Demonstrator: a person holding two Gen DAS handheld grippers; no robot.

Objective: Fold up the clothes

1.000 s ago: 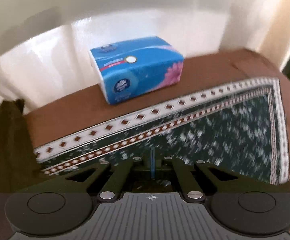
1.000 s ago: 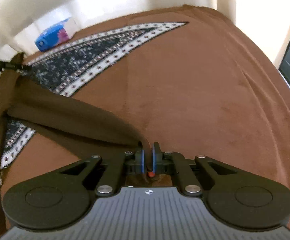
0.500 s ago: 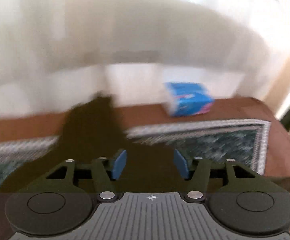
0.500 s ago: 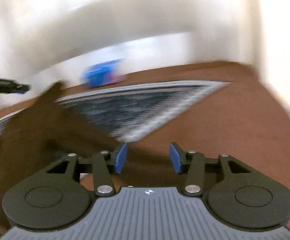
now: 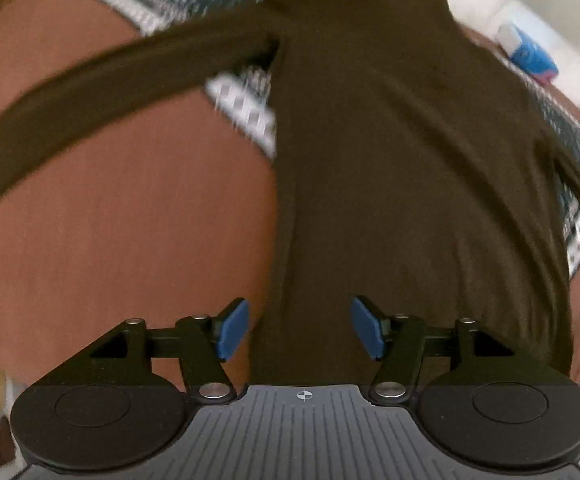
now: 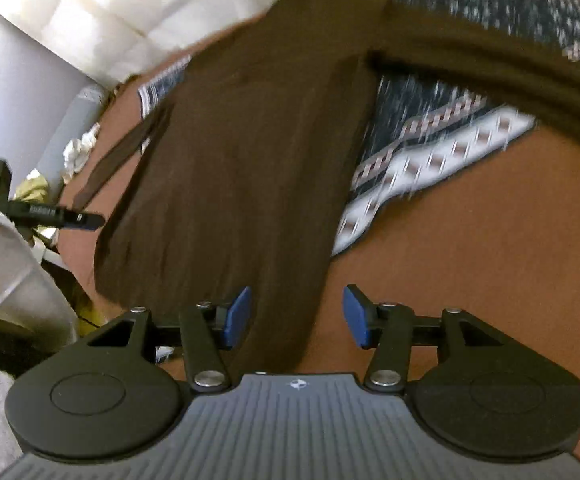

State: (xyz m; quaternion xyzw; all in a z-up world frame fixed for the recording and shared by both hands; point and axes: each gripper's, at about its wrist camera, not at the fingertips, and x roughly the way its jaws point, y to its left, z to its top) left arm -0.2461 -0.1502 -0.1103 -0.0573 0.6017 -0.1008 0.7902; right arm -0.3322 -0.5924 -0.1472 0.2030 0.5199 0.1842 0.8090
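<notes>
Left wrist view shows the left gripper (image 5: pixel 299 327) with jaws opening over the near hem of the dark brown garment (image 5: pixel 390 152) spread on the patterned bedspread (image 5: pixel 122 216), pressing nothing, while the right gripper (image 6: pixel 296 317), opening too, straddles its edge unclenched, so I'd smooth the long sleeve (image 5: pixel 102 84) flat before folding.

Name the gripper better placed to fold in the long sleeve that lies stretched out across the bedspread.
Right, probably. That sleeve stretches off on the right gripper's side, past the garment. The left gripper hovers over the hem, with the sleeve farther away. Both are opening, gripping nothing.
</notes>
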